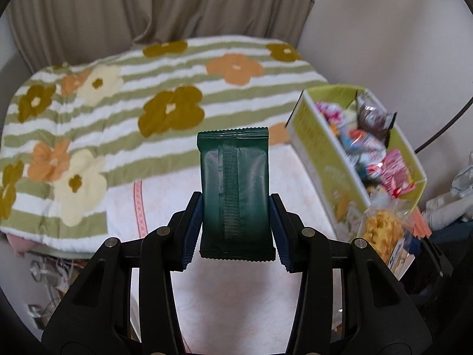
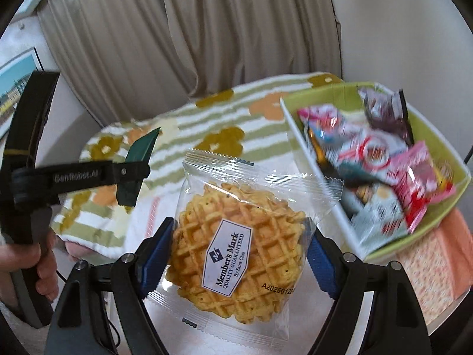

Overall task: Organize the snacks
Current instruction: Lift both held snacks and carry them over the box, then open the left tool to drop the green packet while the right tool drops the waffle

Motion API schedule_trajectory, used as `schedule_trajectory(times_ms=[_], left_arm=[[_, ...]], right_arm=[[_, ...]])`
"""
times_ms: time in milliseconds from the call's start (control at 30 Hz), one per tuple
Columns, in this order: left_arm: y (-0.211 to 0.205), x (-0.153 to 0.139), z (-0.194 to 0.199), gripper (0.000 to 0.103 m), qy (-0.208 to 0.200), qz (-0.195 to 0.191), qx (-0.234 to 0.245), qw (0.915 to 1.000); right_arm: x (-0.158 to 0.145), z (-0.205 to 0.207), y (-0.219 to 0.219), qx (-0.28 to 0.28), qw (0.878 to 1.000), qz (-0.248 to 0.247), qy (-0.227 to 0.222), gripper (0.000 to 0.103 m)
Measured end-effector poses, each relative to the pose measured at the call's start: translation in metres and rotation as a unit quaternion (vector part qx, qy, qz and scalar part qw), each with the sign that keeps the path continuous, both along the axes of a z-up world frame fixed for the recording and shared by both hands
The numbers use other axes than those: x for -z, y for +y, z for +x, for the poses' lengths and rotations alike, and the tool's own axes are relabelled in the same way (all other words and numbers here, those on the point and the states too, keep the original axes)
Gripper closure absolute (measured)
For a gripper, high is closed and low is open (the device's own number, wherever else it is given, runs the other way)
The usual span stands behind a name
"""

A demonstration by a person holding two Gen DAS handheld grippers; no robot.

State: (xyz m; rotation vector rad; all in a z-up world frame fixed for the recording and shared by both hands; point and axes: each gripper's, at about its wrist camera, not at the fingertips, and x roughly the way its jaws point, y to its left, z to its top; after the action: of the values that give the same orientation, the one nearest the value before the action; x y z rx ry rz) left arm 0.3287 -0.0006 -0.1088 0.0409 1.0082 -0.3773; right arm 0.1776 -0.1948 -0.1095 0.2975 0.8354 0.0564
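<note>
Two packets held left of the box (image 2: 384,245) | left gripper (image 1: 235,224) clamps light, slippery green packet (image 1: 235,189) by its edges | right gripper (image 2: 238,251) pinches brittle waffle packet (image 2: 239,245); we squeeze gently.

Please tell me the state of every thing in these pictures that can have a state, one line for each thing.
Left hand-held gripper: shut on the dark green packet.
Dark green packet: sealed, held upright in the air.
Right hand-held gripper: shut on the waffle packet.
Waffle packet: sealed, clear wrapper, held above the cloth.
Green snack box: open on top, holding many wrapped snacks.
Curtain: drawn closed.
</note>
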Motion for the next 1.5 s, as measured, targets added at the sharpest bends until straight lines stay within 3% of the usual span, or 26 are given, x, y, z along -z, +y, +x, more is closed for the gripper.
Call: schedule_trajectory(times_ms=[233, 600, 733, 933, 1100, 1167, 1233, 1333, 1500], left_arm=[[-0.046, -0.032, -0.01, 0.062, -0.016, -0.025, -0.004, 0.9996], [-0.182, -0.048, -0.019, 0.062, -0.026, -0.062, -0.02, 0.9975], [-0.229, -0.038, -0.022, 0.062, -0.006, -0.076, -0.009, 0.9971], [-0.278, -0.009, -0.032, 0.062, 0.023, -0.052, 0.021, 0.9982], [-0.294, 0.011, -0.043, 0.061, 0.019, -0.025, 0.027, 0.9991], [-0.296, 0.019, -0.044, 0.053, 0.023, -0.015, 0.018, 0.9995], [-0.293, 0.026, -0.045, 0.007, 0.034, -0.011, 0.01, 0.9993], [-0.279, 0.028, -0.047, 0.003, 0.024, -0.014, -0.008, 0.9996], [-0.259, 0.021, -0.054, 0.003, 0.0, 0.015, -0.04, 0.9991]], right_arm=[[-0.03, 0.007, -0.066, -0.017, 1.0, -0.003, -0.019, 0.024], [-0.056, 0.026, -0.198, -0.061, 0.998, -0.021, -0.028, 0.024], [-0.048, 0.036, -0.232, -0.075, 0.997, -0.008, -0.005, 0.024], [-0.038, 0.035, -0.265, -0.072, 0.997, 0.009, 0.01, 0.024], [-0.035, 0.035, -0.277, -0.075, 0.997, 0.023, 0.007, 0.024], [-0.034, 0.037, -0.28, -0.08, 0.996, 0.025, 0.007, 0.024], [-0.034, 0.037, -0.281, -0.081, 0.996, 0.025, 0.006, 0.024], [-0.032, 0.041, -0.284, -0.084, 0.996, 0.023, 0.01, 0.024], [-0.028, 0.046, -0.279, -0.091, 0.996, 0.01, 0.014, 0.023]])
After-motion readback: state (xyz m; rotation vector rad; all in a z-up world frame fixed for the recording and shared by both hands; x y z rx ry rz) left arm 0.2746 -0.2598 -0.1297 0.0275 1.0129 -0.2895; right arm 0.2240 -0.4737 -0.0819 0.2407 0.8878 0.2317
